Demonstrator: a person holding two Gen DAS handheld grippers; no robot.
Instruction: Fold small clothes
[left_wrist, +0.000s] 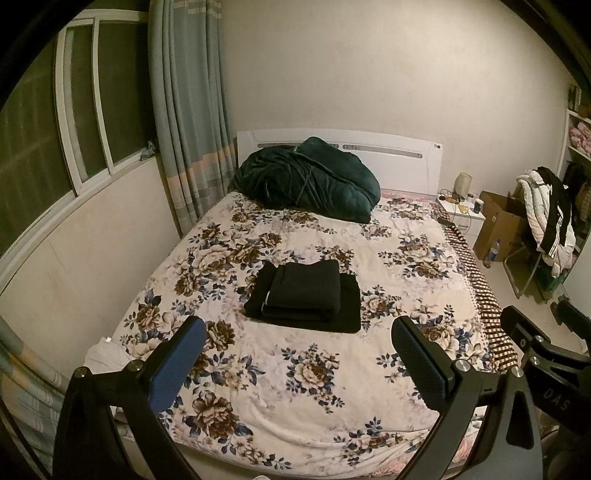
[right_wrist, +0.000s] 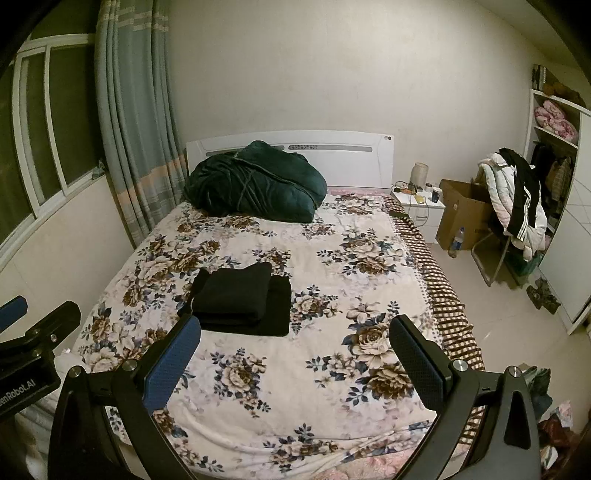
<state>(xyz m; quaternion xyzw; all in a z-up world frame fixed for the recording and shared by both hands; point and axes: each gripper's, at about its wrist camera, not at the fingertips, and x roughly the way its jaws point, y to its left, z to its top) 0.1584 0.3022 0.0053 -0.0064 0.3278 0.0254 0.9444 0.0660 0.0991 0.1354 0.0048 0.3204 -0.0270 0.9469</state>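
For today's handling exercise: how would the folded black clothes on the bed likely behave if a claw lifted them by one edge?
The stack of folded black clothes looks like soft fabric, so it would probably droop and unfold. The smaller top piece would likely slide off the wider one beneath. It seems light, unlikely to roll.

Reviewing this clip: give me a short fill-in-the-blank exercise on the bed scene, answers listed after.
1. The folded black clothes lie on the floral ____.
2. The dark green quilt is bunched against the white ____.
3. Both the left tool and the right tool have their jaws ____ and hold nothing.
4. The smaller folded piece rests ____ the larger one.

Answers: bedspread; headboard; open; on top of
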